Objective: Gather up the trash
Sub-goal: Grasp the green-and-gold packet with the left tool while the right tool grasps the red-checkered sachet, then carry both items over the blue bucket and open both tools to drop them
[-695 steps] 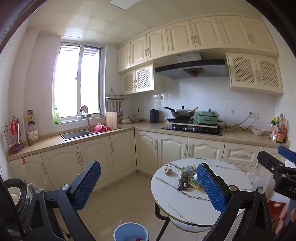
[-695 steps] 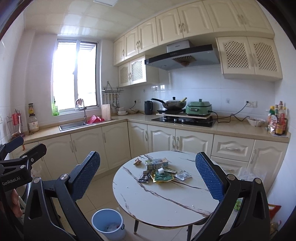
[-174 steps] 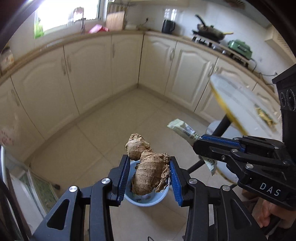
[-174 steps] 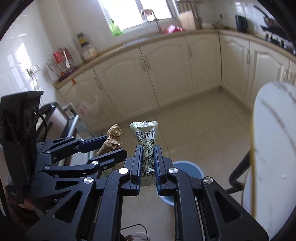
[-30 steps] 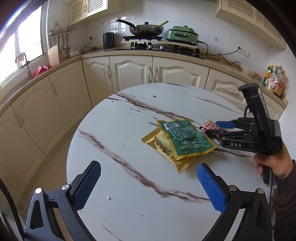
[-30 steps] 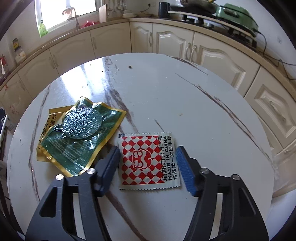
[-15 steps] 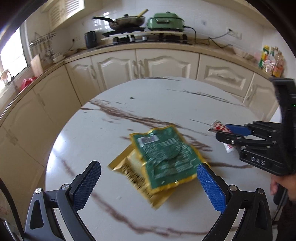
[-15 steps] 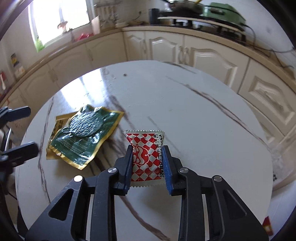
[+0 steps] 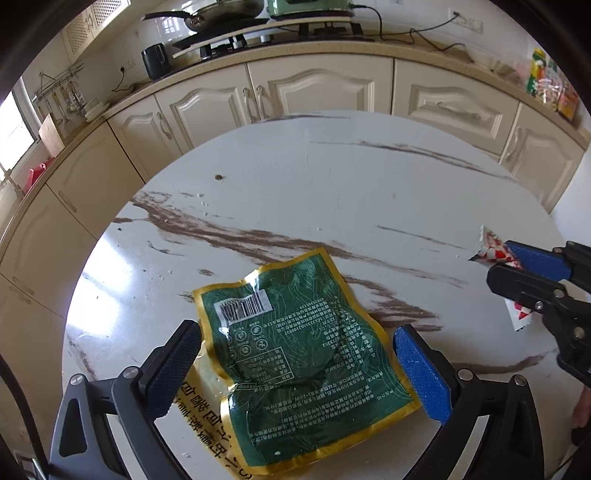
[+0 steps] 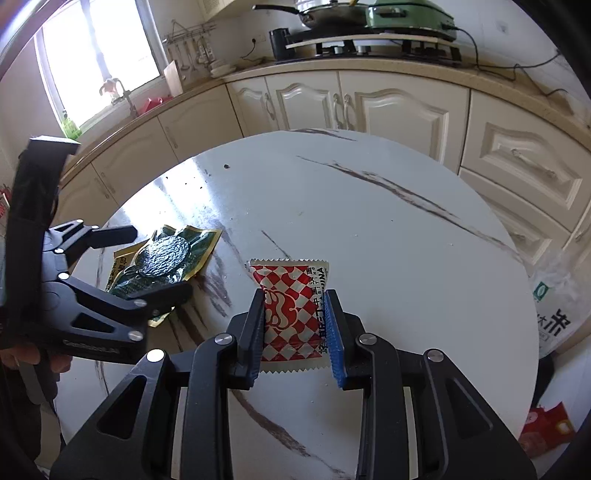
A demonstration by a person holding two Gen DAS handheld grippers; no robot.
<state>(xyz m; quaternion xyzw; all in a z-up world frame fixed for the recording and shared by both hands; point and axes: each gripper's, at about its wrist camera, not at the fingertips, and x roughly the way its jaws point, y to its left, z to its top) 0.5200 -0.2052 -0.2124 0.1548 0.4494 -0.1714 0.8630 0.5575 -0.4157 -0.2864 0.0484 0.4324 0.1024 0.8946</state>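
Trash on the round marble-patterned bench (image 9: 332, 177) comes down to three packets. Held in the right tool (image 10: 295, 325) is a red-and-white checkered sachet (image 10: 291, 314), its blue pads clenched on both side edges so the packet bows slightly and stands up off the bench surface; in the left wrist view the same sachet (image 9: 493, 249) pokes out past the tool's tip at the right edge.

Spread wide, the left tool (image 9: 295, 369) is released, with its pads either side of a green foil pouch with a gold border (image 9: 295, 354). The pads do not press on it. The pouch lies flat, barcode toward the far left corner, and overlaps a yellow packet (image 9: 207, 421) beneath it, whose printed edge shows toward the near left. From the right wrist view the green pouch (image 10: 166, 258) sits left of the sachet, near but apart from it, partly behind the left tool's black fingers.

A small dark crumb (image 9: 219, 178) rests on the far part of the bench. Cream cabinets (image 9: 314, 88) curve behind, with a wok (image 9: 221, 14) and a green electric pot (image 10: 406, 14) on the stove counter.
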